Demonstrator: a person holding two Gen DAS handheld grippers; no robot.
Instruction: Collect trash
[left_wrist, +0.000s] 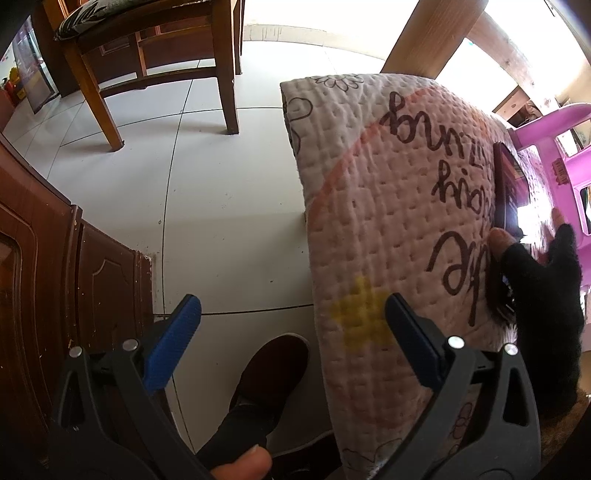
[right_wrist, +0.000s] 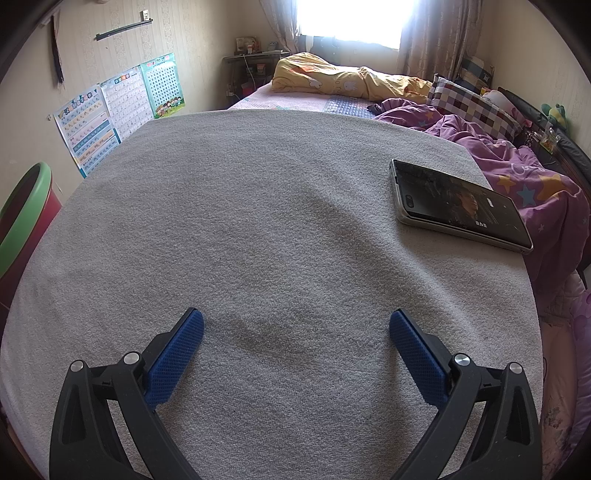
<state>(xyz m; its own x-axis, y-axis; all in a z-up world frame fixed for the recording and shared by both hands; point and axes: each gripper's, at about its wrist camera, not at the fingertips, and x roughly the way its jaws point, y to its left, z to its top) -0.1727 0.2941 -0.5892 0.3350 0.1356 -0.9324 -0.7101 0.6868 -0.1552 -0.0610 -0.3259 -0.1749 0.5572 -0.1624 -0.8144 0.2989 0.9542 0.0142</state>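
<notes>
No trash shows in either view. The right gripper (right_wrist: 295, 332) hovers spread wide, empty, over a grey fuzzy mat (right_wrist: 258, 221); a black phone (right_wrist: 461, 206) lies ahead-right. The left gripper (left_wrist: 291, 321), equally parted, tilts floorward beside a pink quilted cover (left_wrist: 399, 206).

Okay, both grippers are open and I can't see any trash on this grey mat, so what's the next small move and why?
Probably swing the right gripper left toward the green-rimmed bin to look for trash there. The grey mat holds only a phone, which is not trash, and the left gripper faces floor tiles and a quilted cover with no litter visible.
</notes>
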